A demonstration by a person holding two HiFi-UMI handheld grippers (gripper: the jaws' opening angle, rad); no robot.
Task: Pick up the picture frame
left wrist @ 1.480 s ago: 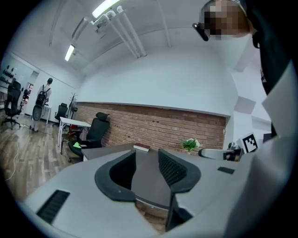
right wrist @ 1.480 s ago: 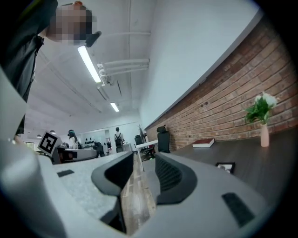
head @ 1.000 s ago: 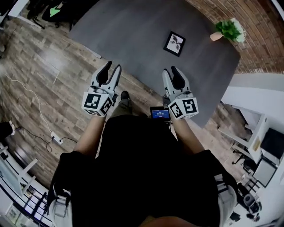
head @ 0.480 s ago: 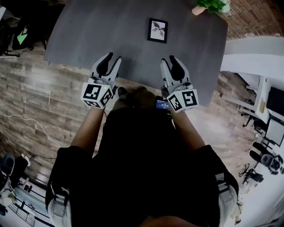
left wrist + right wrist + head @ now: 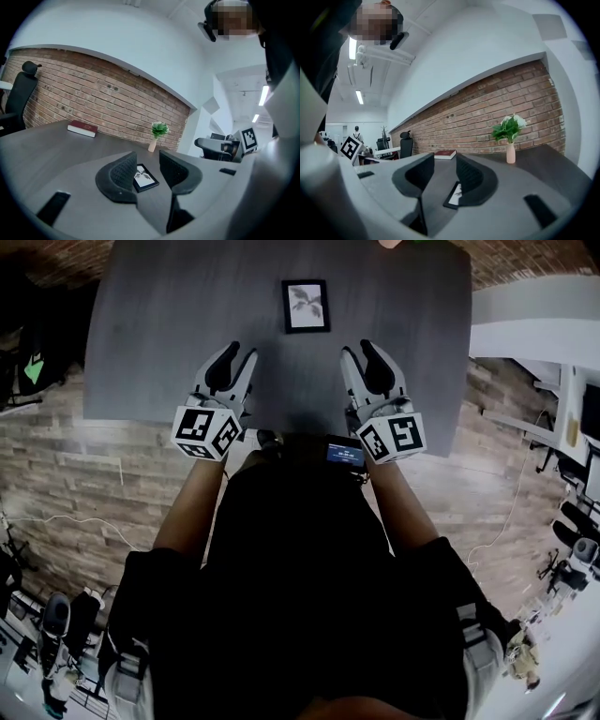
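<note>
No word or number can be read anywhere. The only signs are black-and-white square markers. One set is on the left gripper point(image 5: 240, 352), on its marker cube point(image 5: 206, 432). The other is on the right gripper point(image 5: 357, 348), on its marker cube point(image 5: 392, 439). Each visible face carries its own blocky pattern. Just beside the right gripper's marker cube, toward the person's body, a small screen point(image 5: 345, 454) glows blue with pale lines too small to read.

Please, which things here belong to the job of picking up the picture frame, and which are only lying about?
For the job:
- picture frame, lying flat on the table
- left tool and right tool, both open and empty

Just lying about:
- red book
- plant in a vase
- office chair
</note>
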